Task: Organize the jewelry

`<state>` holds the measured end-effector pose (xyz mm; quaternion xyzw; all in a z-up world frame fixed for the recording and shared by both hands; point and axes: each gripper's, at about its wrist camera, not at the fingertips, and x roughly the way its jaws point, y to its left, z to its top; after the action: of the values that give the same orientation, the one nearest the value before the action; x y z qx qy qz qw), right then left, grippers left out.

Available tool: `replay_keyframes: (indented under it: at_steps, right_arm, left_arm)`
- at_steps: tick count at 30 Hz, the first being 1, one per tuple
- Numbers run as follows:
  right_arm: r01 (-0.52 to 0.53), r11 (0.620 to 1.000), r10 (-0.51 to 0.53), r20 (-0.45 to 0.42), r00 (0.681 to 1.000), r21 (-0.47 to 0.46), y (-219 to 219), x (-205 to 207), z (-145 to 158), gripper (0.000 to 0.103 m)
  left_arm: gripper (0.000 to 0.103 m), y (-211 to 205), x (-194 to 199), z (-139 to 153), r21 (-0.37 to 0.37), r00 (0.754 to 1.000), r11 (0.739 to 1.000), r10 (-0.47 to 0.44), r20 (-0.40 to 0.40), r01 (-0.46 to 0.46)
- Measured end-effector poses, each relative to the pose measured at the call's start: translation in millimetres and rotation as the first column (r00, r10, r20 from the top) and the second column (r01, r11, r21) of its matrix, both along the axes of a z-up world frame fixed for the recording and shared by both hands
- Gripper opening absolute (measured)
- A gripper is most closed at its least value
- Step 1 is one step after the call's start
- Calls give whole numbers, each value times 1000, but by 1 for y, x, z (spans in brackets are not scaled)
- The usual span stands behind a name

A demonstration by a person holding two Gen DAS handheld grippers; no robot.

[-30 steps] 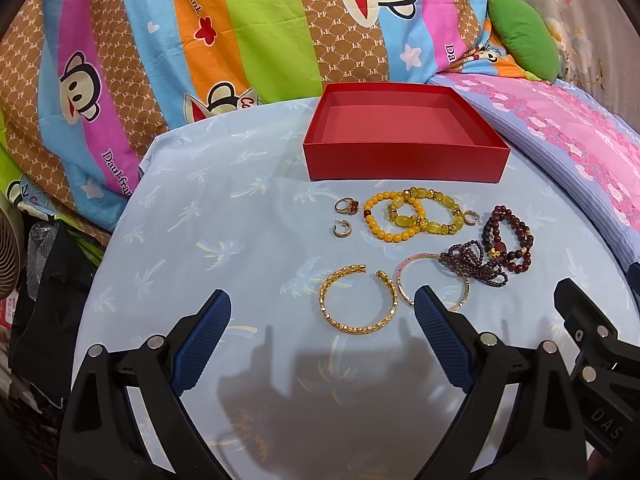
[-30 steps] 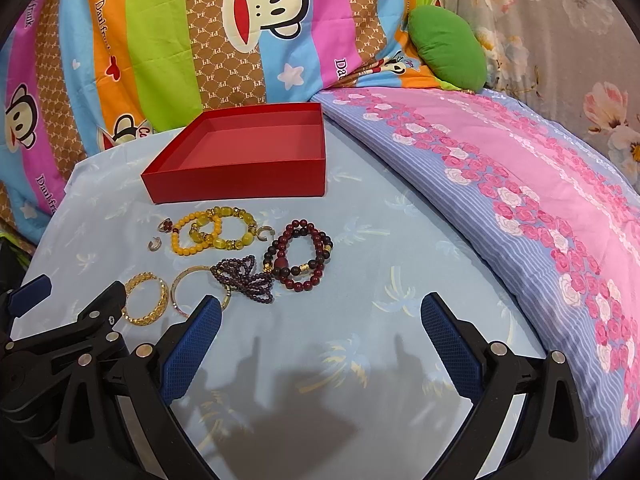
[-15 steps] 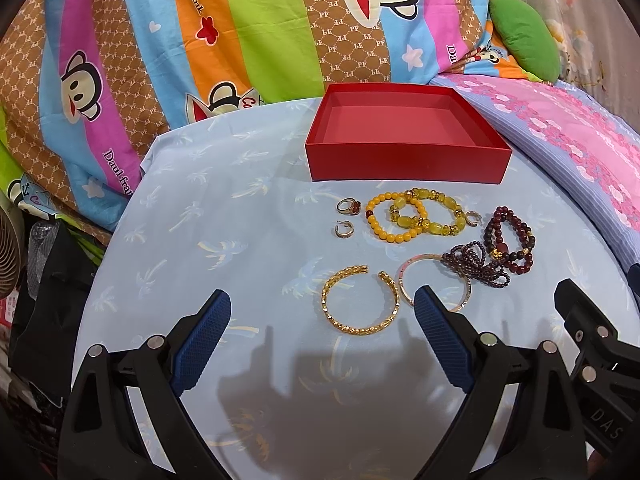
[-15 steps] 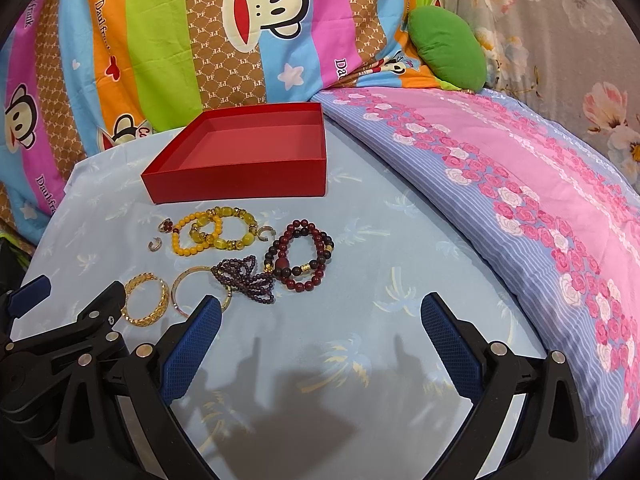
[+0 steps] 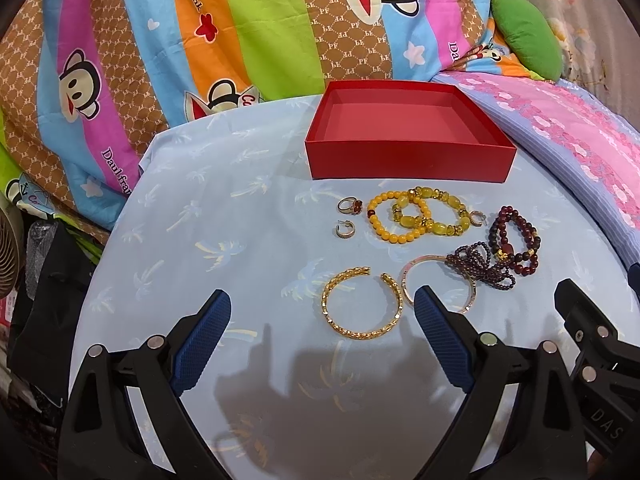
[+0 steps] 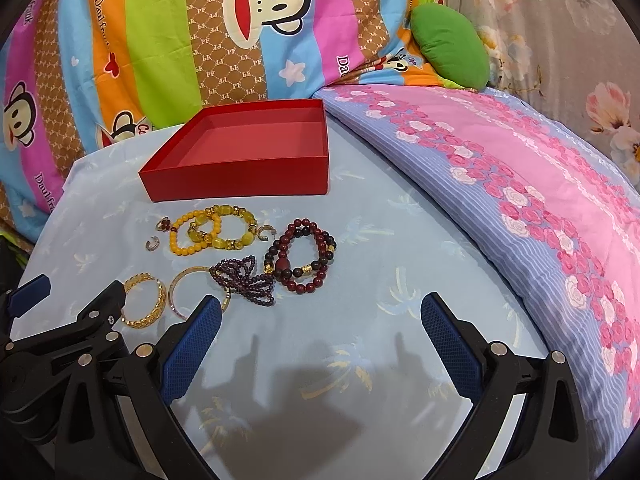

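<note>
An empty red box [image 5: 408, 158] [image 6: 240, 178] stands on a pale blue cloth. In front of it lie a gold open bangle [image 5: 362, 306] [image 6: 145, 306], a thin pink-gold bangle [image 5: 440, 280] [image 6: 180, 292], two yellow bead bracelets [image 5: 416, 218] [image 6: 212, 230], a dark red bead bracelet [image 5: 516, 240] [image 6: 304, 256], a purple bead strand [image 5: 480, 266] [image 6: 244, 280], a ring [image 5: 350, 206] and small hoop earrings [image 5: 345, 229]. My left gripper [image 5: 322, 312] is open and empty just before the gold bangle. My right gripper [image 6: 320, 318] is open and empty, right of the jewelry.
A striped cartoon-monkey quilt [image 5: 160, 40] rises behind the cloth. A pink floral blanket [image 6: 520, 184] slopes along the right. A green cushion [image 6: 450, 46] lies at the back. Dark clutter [image 5: 36, 280] sits off the left edge.
Both grippers have crept slightly forward toward the jewelry. Nothing was touched or moved.
</note>
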<state>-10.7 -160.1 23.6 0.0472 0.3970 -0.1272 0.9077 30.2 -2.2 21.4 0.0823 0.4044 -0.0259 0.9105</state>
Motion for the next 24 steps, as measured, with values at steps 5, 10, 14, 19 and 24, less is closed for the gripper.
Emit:
replay_keyframes:
  at_steps: [5, 10, 14, 19, 24]
  right_arm:
    - [-11, 1000, 11, -10, 1000, 2, -3, 7, -5, 97]
    - [-17, 1000, 17, -27, 999, 4, -7, 13, -12, 97]
    - [-31, 1000, 31, -40, 999, 2, -8, 23, -19, 96]
    - [-32, 999, 33, -45, 998, 19, -12, 36, -22, 94]
    - [-37, 999, 38, -49, 998, 18, -11, 40, -25, 94]
  left_arm:
    - [89, 4, 4, -6, -30, 1000, 1000, -7, -17, 7]
    - [90, 17, 9, -10, -39, 1000, 999, 11, -21, -12]
    - [91, 29, 14, -16, -45, 999, 999, 18, -37, -20]
    - [91, 47, 21, -25, -43, 998, 998, 42, -54, -45]
    - [91, 50, 24, -32, -47, 997, 998, 38, -73, -42]
